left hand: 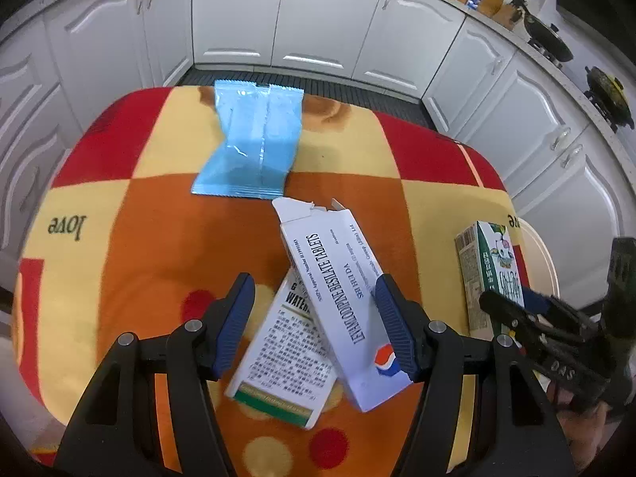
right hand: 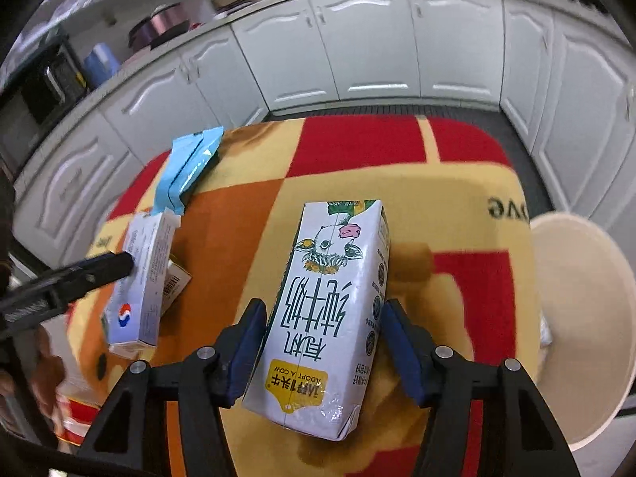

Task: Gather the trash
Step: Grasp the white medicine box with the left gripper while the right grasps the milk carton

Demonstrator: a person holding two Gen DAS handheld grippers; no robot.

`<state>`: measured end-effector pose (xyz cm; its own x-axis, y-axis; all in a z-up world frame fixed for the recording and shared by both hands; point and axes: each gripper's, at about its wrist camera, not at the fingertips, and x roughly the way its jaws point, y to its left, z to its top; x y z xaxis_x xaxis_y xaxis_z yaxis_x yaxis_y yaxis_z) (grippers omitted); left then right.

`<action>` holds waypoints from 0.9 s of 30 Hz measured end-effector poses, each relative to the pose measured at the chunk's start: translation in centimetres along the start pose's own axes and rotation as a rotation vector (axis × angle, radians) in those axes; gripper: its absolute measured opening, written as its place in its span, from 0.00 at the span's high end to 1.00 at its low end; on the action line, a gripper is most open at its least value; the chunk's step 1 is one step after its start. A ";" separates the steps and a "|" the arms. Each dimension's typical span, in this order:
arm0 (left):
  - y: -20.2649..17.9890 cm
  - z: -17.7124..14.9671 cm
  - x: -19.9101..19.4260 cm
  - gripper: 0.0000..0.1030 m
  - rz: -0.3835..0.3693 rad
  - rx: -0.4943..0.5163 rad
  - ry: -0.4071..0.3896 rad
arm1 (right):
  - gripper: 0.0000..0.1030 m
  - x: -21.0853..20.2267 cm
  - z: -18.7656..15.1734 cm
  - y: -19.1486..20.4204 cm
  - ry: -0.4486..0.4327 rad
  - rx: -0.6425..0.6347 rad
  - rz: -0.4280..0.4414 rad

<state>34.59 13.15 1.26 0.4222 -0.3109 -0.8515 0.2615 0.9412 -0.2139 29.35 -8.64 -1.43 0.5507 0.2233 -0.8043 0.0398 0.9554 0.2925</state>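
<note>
Right fingers (right hand: pixel 250 342) grip "ADOPT A COW" carton (right hand: pixel 330 310); left fingers (left hand: pixel 391 326) open over "TABLETS" box (left hand: pixel 342 278).

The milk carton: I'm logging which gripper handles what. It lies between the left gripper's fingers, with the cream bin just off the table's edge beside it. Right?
Not quite: the milk carton lies between the right gripper fingers, as the right wrist view shows. The cream bin does sit just off the table edge beside it.

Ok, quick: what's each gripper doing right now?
Left gripper: jaws around the white tablet box, one pad touching; grip cannot be told.
Right gripper: shut on the milk carton.
</note>
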 end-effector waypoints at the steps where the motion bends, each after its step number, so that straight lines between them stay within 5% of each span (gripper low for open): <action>1: -0.3 0.1 0.2 0.39 0.007 -0.003 -0.001 | 0.43 0.0 -0.1 -0.2 0.000 0.012 0.008; 5: -1.9 0.2 0.7 0.37 0.056 0.021 -0.012 | 0.34 0.2 -0.3 -0.2 0.013 0.026 0.001; 13: -4.5 -0.2 2.4 0.37 0.133 0.154 -0.024 | 0.34 0.3 -0.5 -0.2 0.006 0.018 0.004; 18: -3.6 -0.2 2.0 0.53 0.091 0.174 -0.042 | 0.43 -0.1 -0.9 0.3 -0.009 -0.025 -0.004; 27: -2.5 -0.4 -2.7 0.53 0.009 0.144 -0.117 | 0.44 -2.7 -1.4 0.9 -0.059 -0.046 0.022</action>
<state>32.45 11.72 3.85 0.5208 -0.3233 -0.7901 0.3754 0.9180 -0.1281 26.76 -8.12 0.30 0.5996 0.2338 -0.7654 -0.0108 0.9587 0.2843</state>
